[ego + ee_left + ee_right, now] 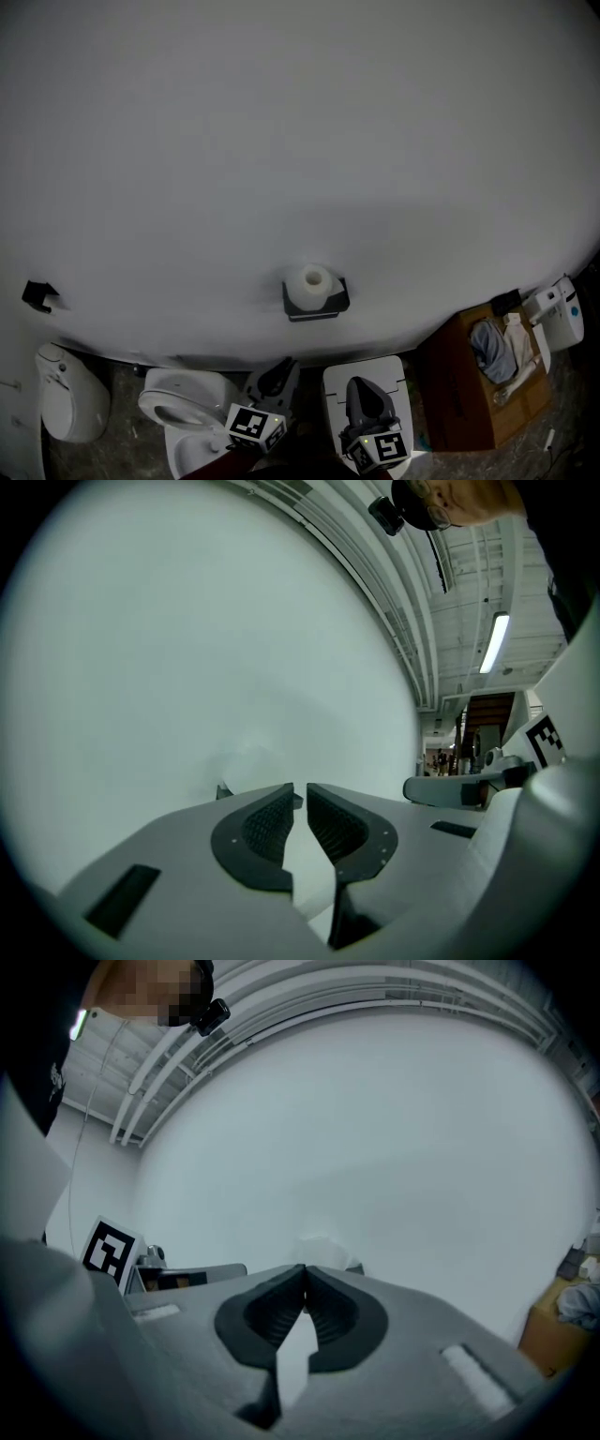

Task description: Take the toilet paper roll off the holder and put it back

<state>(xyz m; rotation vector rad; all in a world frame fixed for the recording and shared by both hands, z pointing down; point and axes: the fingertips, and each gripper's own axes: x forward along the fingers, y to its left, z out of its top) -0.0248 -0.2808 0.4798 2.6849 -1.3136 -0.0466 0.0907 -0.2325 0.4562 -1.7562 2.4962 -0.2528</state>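
Toilet paper roll [311,279] sits on its holder [319,307] at the wall, well apart from my 2 claws. My left claw [298,791] is all but closed and empty; my right claw [304,1273] is closed tip to tip, also empty. Either lifting and replacing both remain, or both are finished; I cannot tell which.

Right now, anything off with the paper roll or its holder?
Nothing stands out. The toilet paper roll stands on end, squarely on the holder on the white wall. The left gripper and right gripper sit below it with nothing between their jaws.
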